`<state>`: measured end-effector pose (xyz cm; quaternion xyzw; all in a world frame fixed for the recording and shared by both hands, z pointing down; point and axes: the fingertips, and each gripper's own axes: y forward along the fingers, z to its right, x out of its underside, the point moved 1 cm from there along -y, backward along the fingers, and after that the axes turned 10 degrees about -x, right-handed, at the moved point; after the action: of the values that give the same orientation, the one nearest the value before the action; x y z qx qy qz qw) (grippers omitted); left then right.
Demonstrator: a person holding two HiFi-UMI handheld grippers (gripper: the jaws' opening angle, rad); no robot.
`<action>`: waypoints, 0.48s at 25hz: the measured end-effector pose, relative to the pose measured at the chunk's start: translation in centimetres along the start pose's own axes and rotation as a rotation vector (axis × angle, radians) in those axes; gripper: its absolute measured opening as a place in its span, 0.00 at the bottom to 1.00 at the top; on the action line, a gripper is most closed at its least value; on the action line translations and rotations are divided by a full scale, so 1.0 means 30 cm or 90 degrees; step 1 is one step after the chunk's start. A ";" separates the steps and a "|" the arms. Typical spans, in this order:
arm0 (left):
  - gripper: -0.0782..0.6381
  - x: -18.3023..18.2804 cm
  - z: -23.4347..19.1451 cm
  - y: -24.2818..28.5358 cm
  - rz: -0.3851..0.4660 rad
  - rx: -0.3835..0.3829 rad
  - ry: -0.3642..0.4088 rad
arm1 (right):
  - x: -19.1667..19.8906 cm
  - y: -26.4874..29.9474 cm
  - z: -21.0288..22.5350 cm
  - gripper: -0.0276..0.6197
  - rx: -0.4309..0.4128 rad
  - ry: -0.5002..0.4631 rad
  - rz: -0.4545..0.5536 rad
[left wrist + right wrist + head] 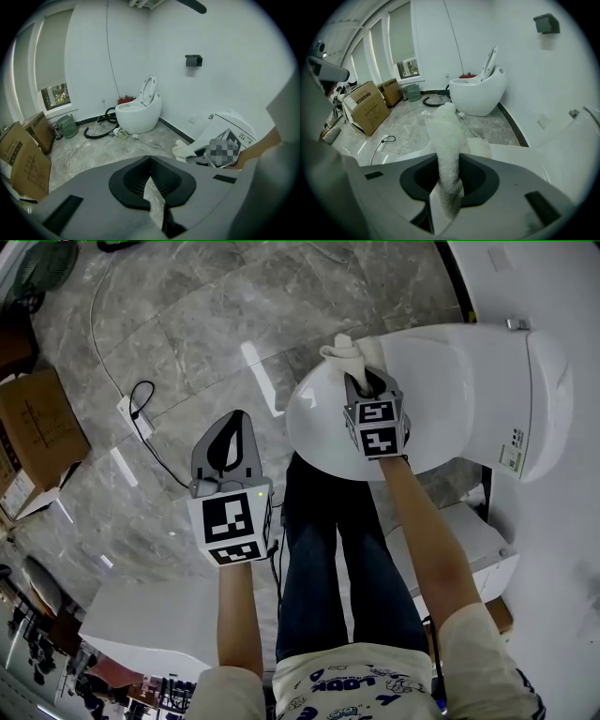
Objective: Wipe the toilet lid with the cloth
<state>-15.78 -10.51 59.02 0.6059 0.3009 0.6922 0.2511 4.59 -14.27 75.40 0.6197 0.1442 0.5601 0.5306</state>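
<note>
The right gripper [362,382] pinched the cloth [349,352] at the front edge of the toilet lid [450,381], the left gripper [228,442] shut and empty over the floor; pressing flat, overlapping strokes toward the back edge looked wisest

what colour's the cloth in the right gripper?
White, no pattern. The cloth shows best in the right gripper view, clamped between the jaws.

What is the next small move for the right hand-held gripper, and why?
Probably press the cloth down and slide it along the toilet lid toward its rear. The right hand-held gripper is shut on the cloth near the lid's front edge, so most of the lid lies ahead.
</note>
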 end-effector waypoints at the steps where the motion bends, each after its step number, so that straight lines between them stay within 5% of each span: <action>1: 0.11 0.007 -0.010 -0.004 -0.001 -0.002 -0.003 | 0.000 0.004 -0.015 0.19 -0.002 -0.003 -0.001; 12: 0.11 0.072 -0.102 -0.048 -0.006 -0.023 -0.028 | 0.034 0.056 -0.267 0.19 -0.082 -0.064 -0.029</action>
<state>-19.14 -8.31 59.19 0.6148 0.2860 0.6829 0.2718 -2.56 -10.18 75.81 0.6080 0.0950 0.5245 0.5884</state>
